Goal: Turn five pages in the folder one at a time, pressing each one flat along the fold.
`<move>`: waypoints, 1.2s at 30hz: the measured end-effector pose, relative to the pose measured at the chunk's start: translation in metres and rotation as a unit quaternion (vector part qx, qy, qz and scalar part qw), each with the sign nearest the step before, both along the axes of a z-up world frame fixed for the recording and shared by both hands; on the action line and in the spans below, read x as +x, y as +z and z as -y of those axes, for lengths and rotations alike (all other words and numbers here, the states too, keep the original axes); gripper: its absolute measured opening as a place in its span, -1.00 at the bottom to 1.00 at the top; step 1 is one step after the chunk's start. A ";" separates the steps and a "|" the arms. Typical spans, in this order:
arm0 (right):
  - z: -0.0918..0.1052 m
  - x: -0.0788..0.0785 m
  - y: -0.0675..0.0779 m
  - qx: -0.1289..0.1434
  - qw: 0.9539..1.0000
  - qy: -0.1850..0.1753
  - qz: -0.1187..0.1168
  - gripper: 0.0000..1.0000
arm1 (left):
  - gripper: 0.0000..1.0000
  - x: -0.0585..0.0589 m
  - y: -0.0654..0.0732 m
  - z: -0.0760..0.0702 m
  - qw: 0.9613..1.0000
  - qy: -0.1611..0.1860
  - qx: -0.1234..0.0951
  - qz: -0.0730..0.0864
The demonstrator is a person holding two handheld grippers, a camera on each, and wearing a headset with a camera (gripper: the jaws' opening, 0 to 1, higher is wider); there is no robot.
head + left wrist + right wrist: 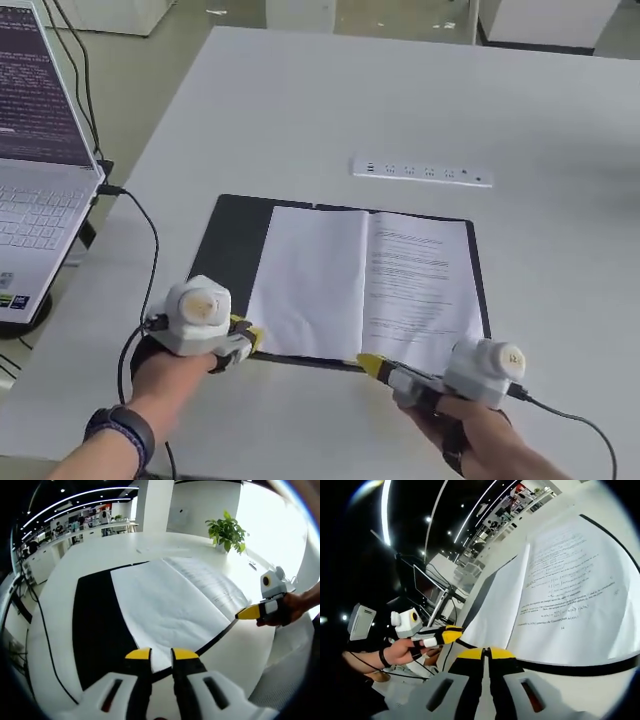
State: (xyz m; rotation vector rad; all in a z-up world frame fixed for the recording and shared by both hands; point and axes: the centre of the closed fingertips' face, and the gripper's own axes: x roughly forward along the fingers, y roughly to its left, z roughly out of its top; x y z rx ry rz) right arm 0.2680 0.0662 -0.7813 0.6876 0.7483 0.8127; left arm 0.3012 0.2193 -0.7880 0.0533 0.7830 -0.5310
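The black folder (232,250) lies open on the white table, with a blank page (305,280) on the left and a printed page (420,280) on the right. My left gripper (248,338) sits at the folder's near left edge. Its jaws stand a little apart with nothing between them (161,654), just short of the blank page's (165,605) near corner. My right gripper (368,365) is shut and points at the near edge below the fold. Its tips (486,653) are in front of the printed page (570,595).
An open laptop (35,180) stands at the left on a stand, and a black cable (150,250) runs from it toward my left hand. A white power strip (422,171) lies beyond the folder. A potted plant (227,530) stands far off.
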 end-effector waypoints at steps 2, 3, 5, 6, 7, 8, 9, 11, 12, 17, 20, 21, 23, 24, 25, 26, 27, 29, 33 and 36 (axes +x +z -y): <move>0.003 0.000 0.002 -0.009 1.000 0.005 0.006 -0.91 | -0.69 -0.001 0.004 -0.001 1.000 0.002 -0.001 0.003; 0.006 0.000 0.003 -0.014 1.000 0.006 0.009 -0.88 | -0.67 -0.002 0.006 -0.001 1.000 0.001 -0.001 0.005; 0.012 0.002 0.005 -0.021 1.000 0.006 0.016 -0.79 | -0.64 -0.003 0.010 -0.001 1.000 0.002 0.000 0.007; 0.017 0.004 0.006 -0.029 0.999 0.002 0.021 -0.75 | -0.63 -0.004 0.013 -0.002 1.000 0.003 -0.001 0.010; 0.020 0.004 0.008 -0.032 0.999 -0.001 0.025 -0.72 | -0.62 -0.004 0.015 -0.002 1.000 0.005 -0.002 0.011; 0.023 0.005 0.010 -0.034 0.999 -0.003 0.028 -0.68 | -0.60 -0.007 0.020 -0.002 1.000 0.008 -0.005 0.013; 0.028 0.006 0.011 -0.038 0.999 -0.006 0.032 -0.66 | -0.59 -0.008 0.022 -0.002 1.000 0.008 -0.006 0.014; 0.036 0.007 0.013 -0.052 0.998 -0.009 0.041 -0.57 | -0.57 -0.010 0.026 -0.002 1.000 0.007 -0.007 0.016; 0.039 0.007 0.014 -0.056 0.997 -0.010 0.044 -0.53 | -0.55 -0.011 0.027 -0.002 1.000 0.006 -0.006 0.016; 0.057 0.004 0.019 -0.080 0.995 -0.007 0.063 -0.33 | -0.47 -0.016 0.034 -0.006 1.000 0.005 -0.001 0.019; 0.067 0.003 0.025 -0.093 0.993 -0.006 0.077 -0.32 | -0.43 -0.017 0.042 -0.008 1.000 0.010 -0.005 0.024; 0.070 0.003 0.027 -0.097 0.992 -0.008 0.079 -0.30 | -0.41 -0.018 0.044 -0.009 1.000 0.013 -0.005 0.026; 0.079 0.003 0.031 -0.106 0.991 -0.011 0.084 -0.23 | -0.38 -0.020 0.049 -0.012 0.999 0.016 -0.005 0.030; 0.081 0.003 0.031 -0.108 0.990 -0.013 0.084 -0.16 | -0.35 -0.021 0.050 -0.012 0.999 0.017 -0.006 0.030; 0.086 0.003 0.033 -0.114 0.989 -0.016 0.090 -0.07 | -0.32 -0.023 0.052 -0.012 0.999 0.017 -0.007 0.029; 0.091 0.002 0.036 -0.117 0.988 -0.022 0.095 -0.05 | -0.28 -0.025 0.054 -0.012 0.999 0.016 -0.006 0.030; 0.094 0.001 0.039 -0.119 0.988 -0.026 0.098 -0.06 | -0.27 -0.027 0.055 -0.012 0.999 0.014 -0.004 0.031; 0.103 0.002 0.043 -0.123 0.986 -0.036 0.105 -0.07 | -0.24 -0.030 0.061 -0.012 0.999 0.012 -0.002 0.035; 0.119 0.002 0.052 -0.132 0.983 -0.057 0.114 0.09 | -0.19 -0.032 0.070 -0.014 0.999 0.020 0.004 0.049; 0.128 0.001 0.060 -0.142 0.980 -0.062 0.126 0.11 | -0.11 -0.035 0.077 -0.013 0.998 0.021 0.002 0.052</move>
